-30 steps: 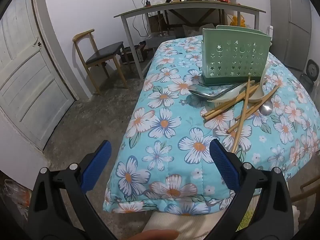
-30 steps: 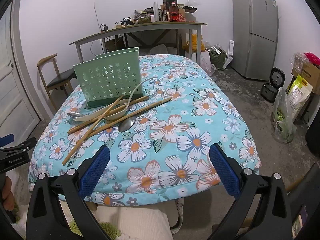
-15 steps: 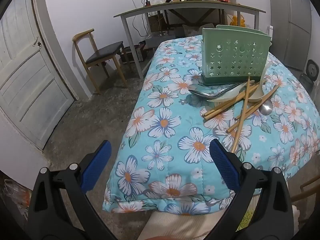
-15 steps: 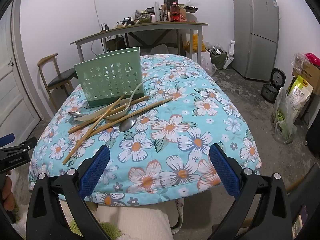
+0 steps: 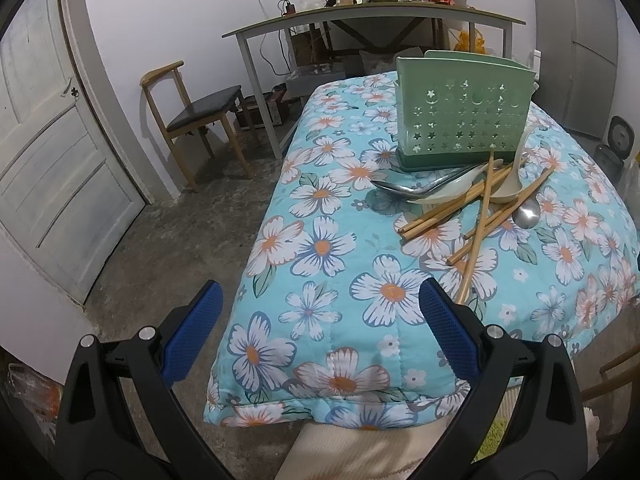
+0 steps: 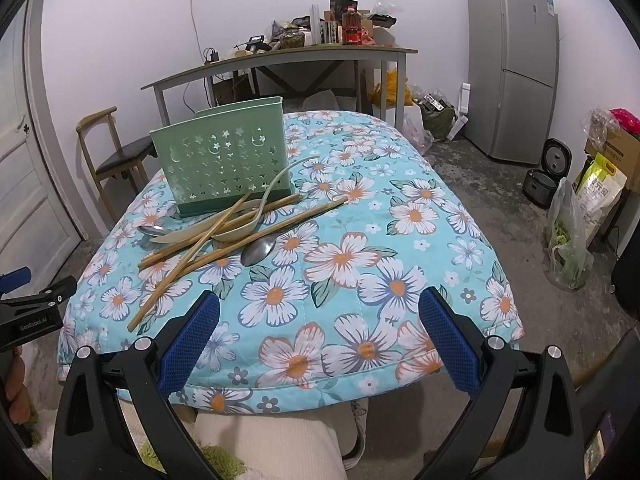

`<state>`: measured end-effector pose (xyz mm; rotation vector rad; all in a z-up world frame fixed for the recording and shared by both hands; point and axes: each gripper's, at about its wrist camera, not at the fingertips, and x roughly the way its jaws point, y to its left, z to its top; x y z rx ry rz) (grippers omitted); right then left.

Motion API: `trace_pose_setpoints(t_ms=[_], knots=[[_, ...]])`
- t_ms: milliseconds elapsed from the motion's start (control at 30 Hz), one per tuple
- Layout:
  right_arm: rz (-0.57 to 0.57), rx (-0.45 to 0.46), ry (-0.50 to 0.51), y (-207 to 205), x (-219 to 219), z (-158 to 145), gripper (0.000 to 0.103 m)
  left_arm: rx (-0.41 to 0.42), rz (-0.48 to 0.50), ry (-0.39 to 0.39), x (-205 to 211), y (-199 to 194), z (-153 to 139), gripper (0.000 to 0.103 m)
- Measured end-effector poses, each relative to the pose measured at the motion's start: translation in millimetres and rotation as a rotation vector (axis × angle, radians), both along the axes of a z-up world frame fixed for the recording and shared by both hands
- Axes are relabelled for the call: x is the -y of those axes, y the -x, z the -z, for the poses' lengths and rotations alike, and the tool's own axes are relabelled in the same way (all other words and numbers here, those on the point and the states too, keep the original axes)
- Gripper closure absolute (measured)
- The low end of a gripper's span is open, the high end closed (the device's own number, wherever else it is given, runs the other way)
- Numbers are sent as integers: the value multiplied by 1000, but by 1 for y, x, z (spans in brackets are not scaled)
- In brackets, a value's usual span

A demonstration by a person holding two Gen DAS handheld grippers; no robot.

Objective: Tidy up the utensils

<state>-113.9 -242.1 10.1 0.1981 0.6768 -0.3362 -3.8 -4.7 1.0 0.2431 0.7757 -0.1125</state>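
Observation:
A green perforated utensil holder [image 6: 224, 162] [image 5: 462, 120] stands upright on the flowered table cover [image 6: 360, 280]. In front of it lies a crossed pile of wooden chopsticks [image 6: 200, 248] [image 5: 476, 224], metal spoons [image 6: 258, 250] [image 5: 526, 214] and cream plastic spoons [image 6: 240, 230] [image 5: 506, 192]. My left gripper [image 5: 320, 330] is open and empty above the table's near left corner. My right gripper [image 6: 320, 340] is open and empty above the near edge, well short of the pile. The left gripper's side shows at the left edge of the right wrist view [image 6: 32, 300].
A wooden chair [image 5: 196, 120] and a white door [image 5: 48, 152] stand at the left. A cluttered grey table [image 6: 280, 64] is behind. A grey fridge [image 6: 512, 64], a rice cooker [image 6: 548, 172] and bags [image 6: 576, 224] stand on the floor at the right.

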Motion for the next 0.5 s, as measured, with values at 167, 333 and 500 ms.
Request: trace_pose_setpoints(t_ms=[167, 333, 500], knots=[[1, 1, 2, 1, 0, -1, 6, 3, 1, 1, 0, 1, -1, 8], [-1, 2, 3, 0, -1, -1, 6, 5, 2, 2, 0, 0, -1, 8], [-2, 3, 6, -1, -2, -3, 6, 11, 7, 3, -1, 0, -3, 8]])
